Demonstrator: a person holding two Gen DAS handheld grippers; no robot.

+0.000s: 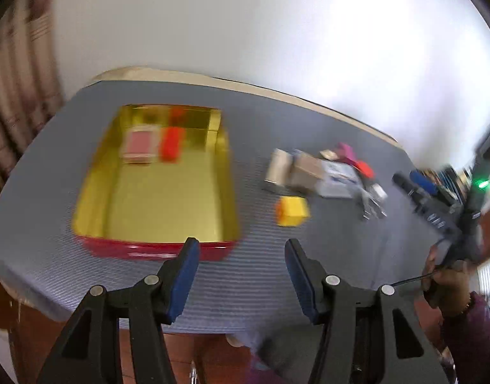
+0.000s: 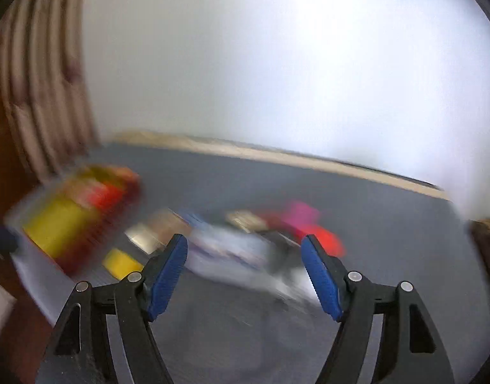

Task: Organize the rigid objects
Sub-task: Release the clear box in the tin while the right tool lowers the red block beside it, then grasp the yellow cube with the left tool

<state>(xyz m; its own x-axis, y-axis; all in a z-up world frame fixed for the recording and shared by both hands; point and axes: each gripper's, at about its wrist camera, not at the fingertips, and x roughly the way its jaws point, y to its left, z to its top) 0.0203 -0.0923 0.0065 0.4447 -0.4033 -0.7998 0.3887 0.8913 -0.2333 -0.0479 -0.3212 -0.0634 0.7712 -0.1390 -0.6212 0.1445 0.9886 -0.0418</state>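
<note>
From the left wrist, the left hand-held gripper (image 1: 241, 249) stands spread with nothing between its blue pads, hovering over the near edge of the grey-matted worktop (image 1: 251, 128). The landmark is the gold-lined tin with red sides (image 1: 155, 192), lying just beyond the left finger. Inside it, toward its far end, a pinkish flat box (image 1: 139, 144) and a red block (image 1: 171, 143) lie side by side. To the right of the tin, apart from it, sits a yellow block (image 1: 291, 211); farther right and beyond that is a cluster of small boxes and bits (image 1: 325, 172), too blurred to name singly. Far right of the tin, a person's hand (image 1: 443, 275) carries the right hand-held gripper (image 1: 414, 185).

From the right wrist, everything is smeared by motion. The right hand-held gripper (image 2: 245, 246) is spread and empty. The tin (image 2: 75, 217) shows at left, the yellow block (image 2: 122, 264) just right of it, and the cluster (image 2: 238, 243) farther right, behind the fingers.
</note>
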